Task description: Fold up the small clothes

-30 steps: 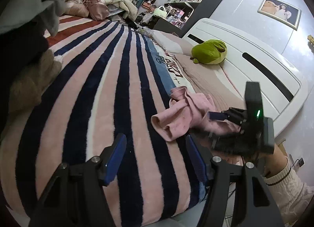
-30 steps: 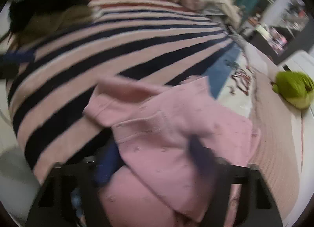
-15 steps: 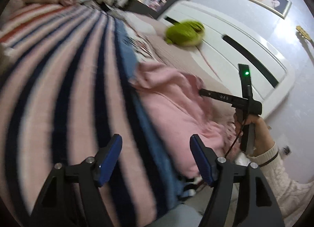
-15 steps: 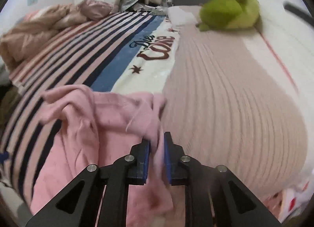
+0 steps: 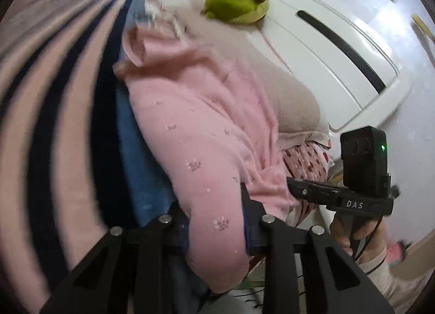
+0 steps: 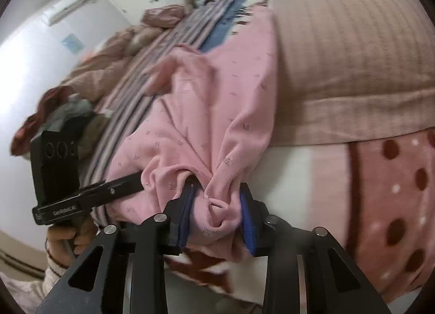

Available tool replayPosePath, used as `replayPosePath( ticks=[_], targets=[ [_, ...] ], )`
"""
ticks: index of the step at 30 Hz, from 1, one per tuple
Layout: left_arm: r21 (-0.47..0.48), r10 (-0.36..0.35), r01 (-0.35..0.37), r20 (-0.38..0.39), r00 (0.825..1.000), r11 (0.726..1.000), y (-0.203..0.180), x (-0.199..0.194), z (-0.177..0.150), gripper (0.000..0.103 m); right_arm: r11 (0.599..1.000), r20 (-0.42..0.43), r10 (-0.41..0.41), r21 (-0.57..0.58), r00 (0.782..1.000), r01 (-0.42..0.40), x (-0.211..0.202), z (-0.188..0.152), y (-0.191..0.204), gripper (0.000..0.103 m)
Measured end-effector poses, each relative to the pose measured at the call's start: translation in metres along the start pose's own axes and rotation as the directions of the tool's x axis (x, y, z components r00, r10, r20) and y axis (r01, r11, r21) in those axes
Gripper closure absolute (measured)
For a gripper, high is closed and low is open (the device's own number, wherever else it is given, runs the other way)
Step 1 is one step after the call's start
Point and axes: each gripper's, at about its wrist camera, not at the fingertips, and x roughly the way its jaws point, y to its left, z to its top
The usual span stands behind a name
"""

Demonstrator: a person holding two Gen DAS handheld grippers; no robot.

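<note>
A pink garment [image 5: 190, 123] with a small flower print lies across the near edge of the bed, and its hem hangs over the side. My left gripper [image 5: 214, 205] is closing, with a fold of the hem between its fingers. My right gripper [image 6: 217, 199] has a bunched wad of the same pink garment [image 6: 217, 96] between its blue pads [image 6: 246, 221], and its jaws are opening slightly. Each wrist view shows the other gripper at the hem: the right gripper's finger [image 5: 312, 191] and the left gripper's finger [image 6: 122, 186].
A pink and navy striped blanket [image 5: 54, 96] covers the bed, with a beige ribbed cover [image 6: 353, 55] beside it. A green plush [image 5: 236, 5] sits by the white headboard [image 5: 339, 42]. A polka-dot sheet [image 6: 394, 191] hangs down the bed's side. A clothes pile [image 6: 54, 112] lies beyond.
Both grippers came down to the garment's hem at the bed's edge. The left jaws went from wide open and empty to closed around pink cloth. The right gripper rolled, keeping its cloth.
</note>
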Motion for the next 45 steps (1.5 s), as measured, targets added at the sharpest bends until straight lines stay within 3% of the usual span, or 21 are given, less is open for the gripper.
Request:
replayPosePath(
  ticks=[4, 7, 9, 11, 14, 16, 17, 18, 19, 21, 27, 30, 32, 34, 36, 41, 43, 45],
  targets=[
    [0.076, 0.083, -0.082, -0.019, 0.996, 0.994, 0.003, -0.048, -0.016, 0.075, 0.988, -0.085, 0.097, -0.108, 0.992, -0.106, 0.013, -0.009, 0.042, 0.079],
    [0.112, 0.18, -0.17, -0.088, 0.98, 0.979, 0.012, -0.064, -0.035, 0.054, 0.981, -0.049, 0.027, -0.191, 0.998, -0.036, 0.008, -0.003, 0.065, 0.075],
    [0.109, 0.201, -0.192, -0.084, 0.976, 0.975, 0.016, -0.072, -0.044, 0.047, 0.975, 0.053, -0.009, -0.223, 0.999, 0.021, -0.005, 0.013, 0.076, 0.052],
    [0.071, 0.165, -0.161, -0.064, 0.984, 0.984, 0.019, -0.082, -0.048, 0.044, 0.977, 0.109, 0.028, -0.212, 0.994, -0.004, -0.005, 0.036, 0.081, 0.042],
    [0.044, 0.159, -0.159, -0.017, 0.987, 0.986, 0.021, -0.09, -0.05, 0.041, 0.977, 0.071, 0.016, -0.215, 0.997, -0.001, 0.032, 0.066, 0.086, 0.035],
    [0.036, 0.171, -0.171, -0.001, 0.985, 0.985, 0.023, -0.094, -0.048, 0.04, 0.974, 0.039, -0.032, -0.224, 0.999, 0.04, 0.064, 0.08, 0.088, 0.036],
    [0.025, 0.168, -0.168, 0.008, 0.986, 0.986, 0.024, -0.097, -0.049, 0.04, 0.969, 0.027, -0.03, -0.243, 0.999, 0.035, 0.077, 0.086, 0.088, 0.048],
    [0.017, 0.163, -0.163, 0.013, 0.987, 0.987, 0.024, -0.099, -0.048, 0.04, 0.967, 0.018, -0.013, -0.253, 1.0, 0.017, 0.084, 0.087, 0.09, 0.073],
    [0.007, 0.156, -0.156, 0.019, 0.988, 0.988, 0.024, -0.1, -0.047, 0.04, 0.966, 0.012, -0.01, -0.258, 1.0, 0.013, 0.092, 0.089, 0.093, 0.085],
    [0.001, 0.15, -0.15, 0.026, 0.988, 0.989, 0.025, -0.104, -0.048, 0.04, 0.964, 0.04, -0.017, -0.265, 0.999, 0.027, 0.09, 0.088, 0.098, 0.094],
    [0.024, 0.077, -0.078, 0.007, 0.997, 0.997, 0.021, -0.087, -0.039, 0.034, 0.982, 0.189, -0.002, -0.186, 0.982, 0.038, 0.03, 0.076, 0.078, 0.096],
    [0.043, 0.061, -0.06, -0.017, 0.998, 0.997, 0.016, -0.072, -0.035, 0.032, 0.991, 0.227, -0.055, -0.11, 0.972, 0.081, 0.007, 0.071, 0.05, 0.096],
    [0.029, 0.027, -0.026, -0.035, 0.999, 0.999, 0.016, -0.058, -0.033, 0.028, 0.993, 0.209, -0.099, -0.038, 0.973, 0.109, 0.009, 0.068, 0.026, 0.096],
    [0.009, 0.01, -0.009, -0.054, 0.998, 1.0, 0.017, -0.047, -0.031, 0.028, 0.993, 0.128, -0.115, -0.019, 0.985, 0.118, 0.03, 0.067, 0.013, 0.094],
    [0.01, 0.002, -0.002, -0.06, 0.998, 1.0, 0.013, -0.045, -0.031, 0.028, 0.989, 0.078, -0.145, -0.021, 0.986, 0.147, 0.039, 0.063, 0.01, 0.085],
    [-0.002, -0.042, 0.042, -0.039, 0.998, 0.999, 0.016, -0.057, -0.031, 0.028, 0.999, 0.18, -0.035, -0.034, 0.983, 0.042, -0.005, 0.043, 0.026, 0.065],
    [-0.01, -0.021, 0.02, -0.051, 0.998, 1.0, 0.018, -0.053, -0.034, 0.028, 0.997, 0.155, -0.029, -0.063, 0.988, 0.039, -0.003, 0.032, 0.033, 0.065],
    [-0.012, 0.016, -0.017, -0.081, 0.997, 1.0, 0.022, -0.046, -0.038, 0.028, 0.99, 0.078, -0.096, -0.093, 0.992, 0.103, 0.019, 0.021, 0.034, 0.065]
  ],
)
